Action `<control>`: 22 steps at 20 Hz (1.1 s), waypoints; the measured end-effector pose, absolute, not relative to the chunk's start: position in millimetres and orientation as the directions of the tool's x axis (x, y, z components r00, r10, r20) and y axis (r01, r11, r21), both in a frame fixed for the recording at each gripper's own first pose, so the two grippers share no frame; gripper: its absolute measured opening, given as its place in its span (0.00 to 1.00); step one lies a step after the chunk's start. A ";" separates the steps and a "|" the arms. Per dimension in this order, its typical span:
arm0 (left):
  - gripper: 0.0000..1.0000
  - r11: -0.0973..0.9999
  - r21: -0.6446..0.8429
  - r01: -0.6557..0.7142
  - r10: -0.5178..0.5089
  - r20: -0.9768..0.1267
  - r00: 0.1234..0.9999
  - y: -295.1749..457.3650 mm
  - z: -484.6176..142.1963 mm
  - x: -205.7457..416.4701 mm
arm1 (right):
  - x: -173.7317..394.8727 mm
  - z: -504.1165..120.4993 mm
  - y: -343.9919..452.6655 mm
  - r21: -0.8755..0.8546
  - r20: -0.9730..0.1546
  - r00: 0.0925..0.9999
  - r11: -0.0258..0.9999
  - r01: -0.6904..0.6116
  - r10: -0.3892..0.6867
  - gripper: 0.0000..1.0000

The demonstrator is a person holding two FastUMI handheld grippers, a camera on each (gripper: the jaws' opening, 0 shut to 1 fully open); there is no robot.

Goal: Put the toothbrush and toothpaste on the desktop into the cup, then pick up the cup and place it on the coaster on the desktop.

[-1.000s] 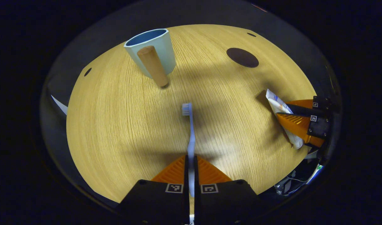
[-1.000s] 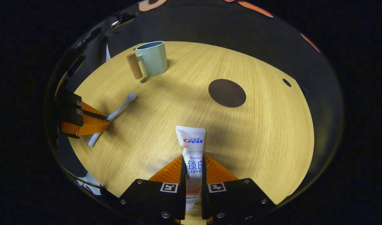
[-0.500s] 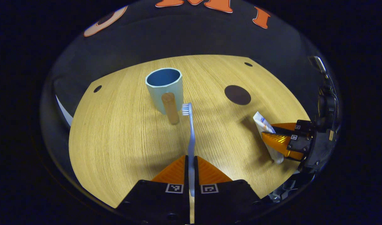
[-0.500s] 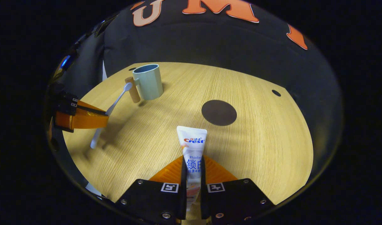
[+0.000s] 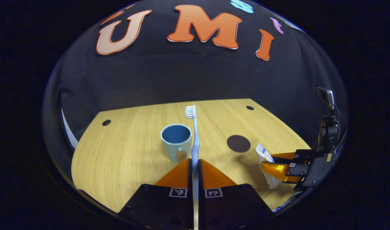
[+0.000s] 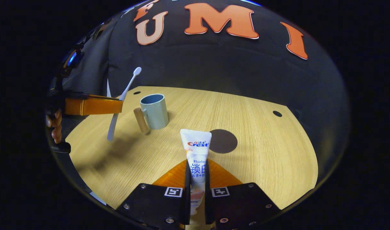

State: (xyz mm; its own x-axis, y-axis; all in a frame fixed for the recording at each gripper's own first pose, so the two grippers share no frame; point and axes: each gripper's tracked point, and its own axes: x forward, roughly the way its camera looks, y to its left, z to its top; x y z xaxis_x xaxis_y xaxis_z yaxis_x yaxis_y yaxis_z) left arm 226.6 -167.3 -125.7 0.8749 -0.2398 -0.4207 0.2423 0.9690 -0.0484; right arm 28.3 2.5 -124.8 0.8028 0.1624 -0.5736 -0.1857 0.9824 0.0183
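Note:
My left gripper is shut on a pale blue toothbrush, held clear of the table with the bristles pointing up and away. Just beyond it stands the light blue cup with a wooden handle, upright. My right gripper is shut on a white toothpaste tube, lifted off the desktop. The round dark coaster lies right behind the tube's tip, and it shows right of the cup as the coaster. The right gripper view has the left gripper and the toothbrush at far left, beside the cup.
The wooden desktop has small dark holes near its far corners. A hand holds the left gripper at the left edge. The black cloth wall rises behind the table.
Both grippers have risen and tilted up with their loads. The toothbrush has left the table and now stands over the cup's near side. The toothpaste tube has lifted too.

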 end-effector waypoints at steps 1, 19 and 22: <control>0.06 0.970 -0.050 0.239 -0.240 -0.378 0.894 -165.0 -118.8 228.5 | 35.5 -117.4 1.5 0.023 -0.555 0.816 0.984 -0.177 0.160 0.18; 0.05 0.977 -0.034 0.211 -0.207 0.109 0.972 -127.8 -70.7 306.3 | 102.0 -31.1 35.2 0.070 -0.305 0.932 0.981 -0.181 0.194 0.18; 0.06 0.974 -0.030 0.224 -0.221 0.085 0.971 -135.1 -89.6 314.3 | 103.8 -28.4 38.4 0.059 -0.289 0.939 0.982 -0.177 0.187 0.18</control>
State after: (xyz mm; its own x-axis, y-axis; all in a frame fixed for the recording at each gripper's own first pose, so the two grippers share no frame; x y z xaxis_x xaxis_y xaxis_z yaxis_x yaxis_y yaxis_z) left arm 314.3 -135.1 -89.6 0.9715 -0.2212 0.0851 0.2244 0.9740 -0.0300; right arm 103.8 38.4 -28.4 0.9387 0.1871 -0.2895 -0.1774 0.9823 0.0595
